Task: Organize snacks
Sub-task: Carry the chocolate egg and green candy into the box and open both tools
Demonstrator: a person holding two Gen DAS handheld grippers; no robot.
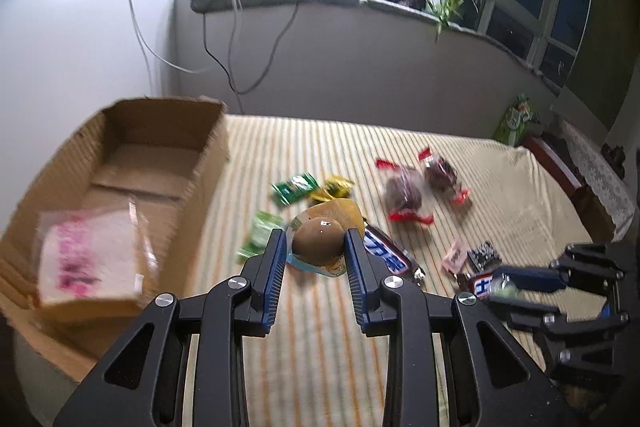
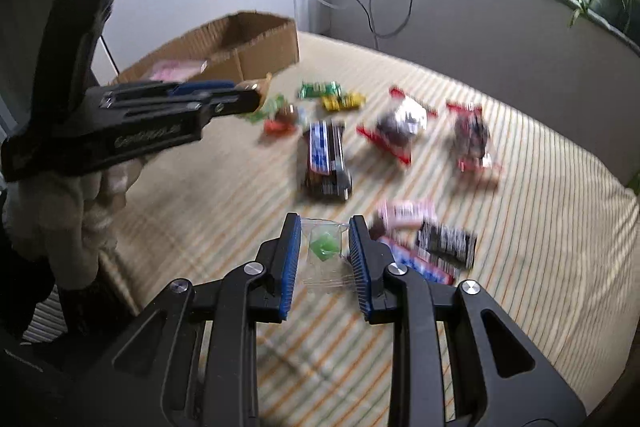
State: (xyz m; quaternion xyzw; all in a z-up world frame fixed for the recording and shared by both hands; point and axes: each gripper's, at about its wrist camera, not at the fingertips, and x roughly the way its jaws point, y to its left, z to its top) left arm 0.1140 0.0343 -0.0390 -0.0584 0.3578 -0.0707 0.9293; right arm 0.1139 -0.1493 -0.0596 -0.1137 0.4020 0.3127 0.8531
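Left wrist view: left gripper [image 1: 316, 241] clenched on a packaged brown egg [image 1: 318, 242], pads pressing both sides, lifted above the striped bedcover [image 1: 320, 347]. To the left, an open cardboard box [image 1: 208, 155] with a pink-printed bread packet [image 1: 90, 259] lying inside. Scattered beyond the egg on the cover — a green sachet [image 1: 294, 187], a yellow sachet [image 1: 334, 187], a pale green packet [image 1: 260, 235], a blue-labelled chocolate bar [image 1: 390, 255] just beside the egg, two clear bags with red ends [image 1: 406, 197]. At far right, the right gripper [image 1: 520, 287], side-on and blurred, near a second chocolate bar [image 1: 478, 283].

Right wrist view: right gripper [image 2: 325, 247] closed on a small clear packet with a green piece inside [image 2: 322, 247], held between the blue pads above the cover [image 2: 520, 287]. Left gripper [image 2: 244, 97] at upper left, gripped by a gloved hand [image 2: 76, 211], near the box [image 2: 256, 43]; jaw state not readable here, tan packaging at its tips. Ahead, blurred: dark chocolate bar [image 2: 324, 159], red-ended bags [image 2: 400, 129], pink and black wrappers [image 2: 444, 239] just right of the pads.
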